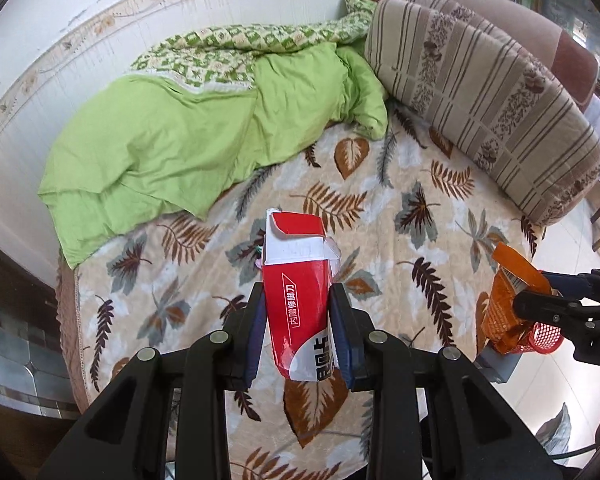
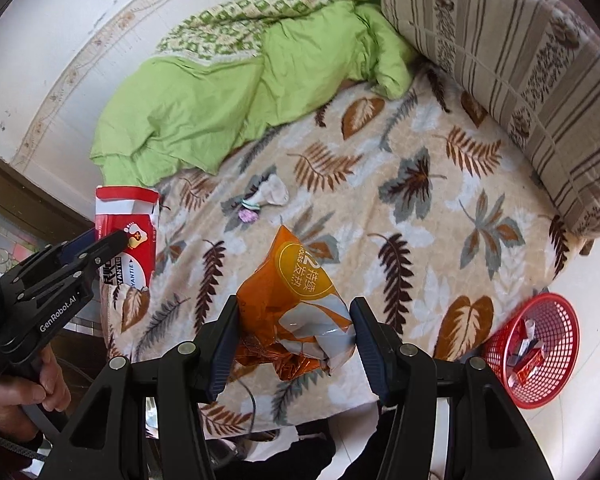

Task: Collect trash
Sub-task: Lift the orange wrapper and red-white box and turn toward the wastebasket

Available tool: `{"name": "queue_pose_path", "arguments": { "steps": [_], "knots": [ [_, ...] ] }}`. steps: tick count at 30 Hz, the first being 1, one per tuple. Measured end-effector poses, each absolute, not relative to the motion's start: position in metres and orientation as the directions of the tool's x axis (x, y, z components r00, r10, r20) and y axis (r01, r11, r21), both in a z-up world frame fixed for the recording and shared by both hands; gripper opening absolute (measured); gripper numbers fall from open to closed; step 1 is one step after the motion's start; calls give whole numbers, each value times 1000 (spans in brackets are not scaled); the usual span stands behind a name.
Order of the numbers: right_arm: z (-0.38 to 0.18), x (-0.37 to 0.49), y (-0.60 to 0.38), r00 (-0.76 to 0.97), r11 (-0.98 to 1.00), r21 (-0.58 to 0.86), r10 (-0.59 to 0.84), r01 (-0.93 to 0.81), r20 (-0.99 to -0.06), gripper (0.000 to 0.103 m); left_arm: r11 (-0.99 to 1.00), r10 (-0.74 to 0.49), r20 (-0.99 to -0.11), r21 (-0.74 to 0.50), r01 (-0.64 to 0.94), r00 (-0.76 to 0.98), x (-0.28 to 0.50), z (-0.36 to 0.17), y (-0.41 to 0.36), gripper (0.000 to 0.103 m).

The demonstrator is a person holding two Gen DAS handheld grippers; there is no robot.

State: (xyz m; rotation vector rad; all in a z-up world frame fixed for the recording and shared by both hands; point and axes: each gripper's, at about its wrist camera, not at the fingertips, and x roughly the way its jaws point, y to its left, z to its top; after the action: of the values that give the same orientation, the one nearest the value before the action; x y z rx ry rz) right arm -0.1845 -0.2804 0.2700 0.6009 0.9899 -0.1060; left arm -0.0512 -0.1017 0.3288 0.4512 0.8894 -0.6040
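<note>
The left gripper (image 1: 298, 320) has its jaws closed part way on a red and white cardboard box (image 1: 296, 280). The blue pads press on both sides of the box, and its torn open end points away from the camera, toward 12 o'clock. The box is held up in the air above the bed (image 1: 400, 208), which has a cream blanket with brown and grey leaves on it. The right gripper (image 2: 294, 332) has its jaws a bit wider, and they squeeze a crinkled orange foil wrapper (image 2: 296, 288) with a yellow circle and white writing. The wrapper is also up off the bed. In the right wrist view, the left gripper and its box sit at 9 o'clock, and a hand (image 2: 24, 388) holds the handle at 8 o'clock. A small crumpled white scrap (image 2: 270, 194) with a little purple bit beside it lies on the blanket at 12 o'clock from the wrapper, well apart from both grippers. A red plastic mesh basket (image 2: 556, 360) stands on the pale floor just beside the bed's edge at 4 o'clock, and some small red and white packets lie inside it. A light green quilt (image 1: 172, 136) is bunched up at the far side of the bed at 11 o'clock, next to the white wall. A striped brown and beige cushion (image 1: 492, 100) leans at 2 o'clock.
</note>
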Motion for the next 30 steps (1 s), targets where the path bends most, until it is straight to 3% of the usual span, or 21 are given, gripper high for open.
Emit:
{"name": "queue_pose_path", "arguments": {
  "steps": [30],
  "knots": [
    [340,-147,-233,658,890,409,186,202,-730,58,815,-270,-768,138,563,580,-38,381,-38,30]
  ]
}}
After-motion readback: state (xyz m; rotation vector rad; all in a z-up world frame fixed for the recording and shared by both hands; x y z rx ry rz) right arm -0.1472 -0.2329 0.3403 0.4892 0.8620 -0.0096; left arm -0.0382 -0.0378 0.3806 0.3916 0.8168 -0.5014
